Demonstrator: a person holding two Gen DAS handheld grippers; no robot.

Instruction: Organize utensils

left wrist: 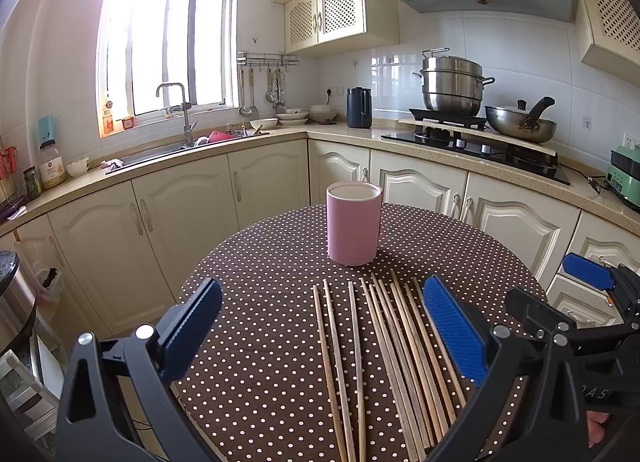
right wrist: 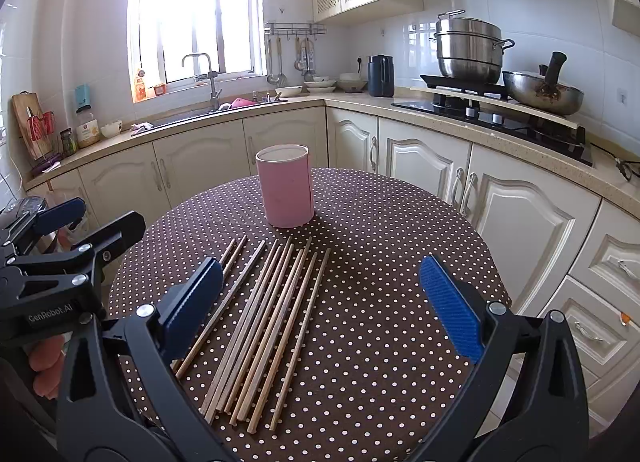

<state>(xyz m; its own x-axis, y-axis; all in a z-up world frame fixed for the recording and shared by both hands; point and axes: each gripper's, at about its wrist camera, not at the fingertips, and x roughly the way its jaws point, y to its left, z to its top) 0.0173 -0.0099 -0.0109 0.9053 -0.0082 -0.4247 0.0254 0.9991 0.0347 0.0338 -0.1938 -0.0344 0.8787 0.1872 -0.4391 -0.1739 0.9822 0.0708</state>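
Lying between gripper point(left wrist: 322, 326) fingers: chopsticks point(left wrist: 384, 354)

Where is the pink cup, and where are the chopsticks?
Tall pink cylindrical cup point(left wrist: 353, 232), left wrist view, middle of its side wall.
Loose wooden chopsticks point(right wrist: 276, 310), right wrist view, middle of the spread on the table.

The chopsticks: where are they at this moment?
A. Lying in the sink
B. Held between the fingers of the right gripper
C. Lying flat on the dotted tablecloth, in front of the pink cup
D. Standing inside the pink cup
C: the chopsticks lie flat on the dotted tablecloth, on the near side of the upright pink cup, and both grippers are open and hold nothing.
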